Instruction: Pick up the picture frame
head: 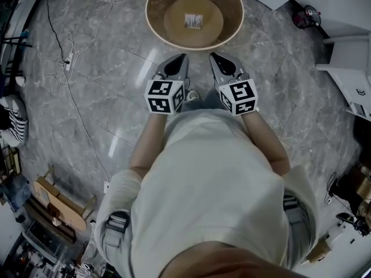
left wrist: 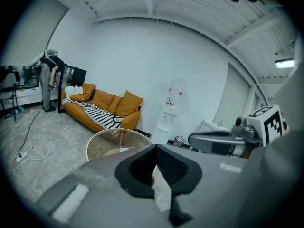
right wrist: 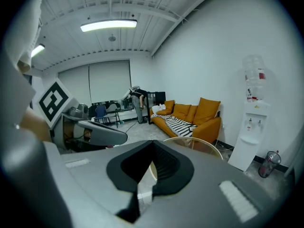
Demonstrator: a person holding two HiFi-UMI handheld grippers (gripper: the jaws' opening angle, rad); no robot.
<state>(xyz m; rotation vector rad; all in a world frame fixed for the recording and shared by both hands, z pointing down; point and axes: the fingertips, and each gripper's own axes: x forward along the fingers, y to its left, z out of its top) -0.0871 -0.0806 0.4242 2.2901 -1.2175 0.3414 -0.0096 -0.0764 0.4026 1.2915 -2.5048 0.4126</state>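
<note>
The 2 grippers, left [head: 181, 59] and right [head: 214, 59], are both closed tight on nothing, side by side in front of the person's chest. Just beyond their tips stands the round table [head: 156, 22]. The picture frame [head: 193, 21], small, pale and squarish, sits at its tan centre, clear of both.

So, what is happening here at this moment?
A person stands over a round table and holds a gripper in each hand. The left tongs and the right tongs are both shut and empty, and point toward the table. The small picture frame sits there, not yet touched.
</note>
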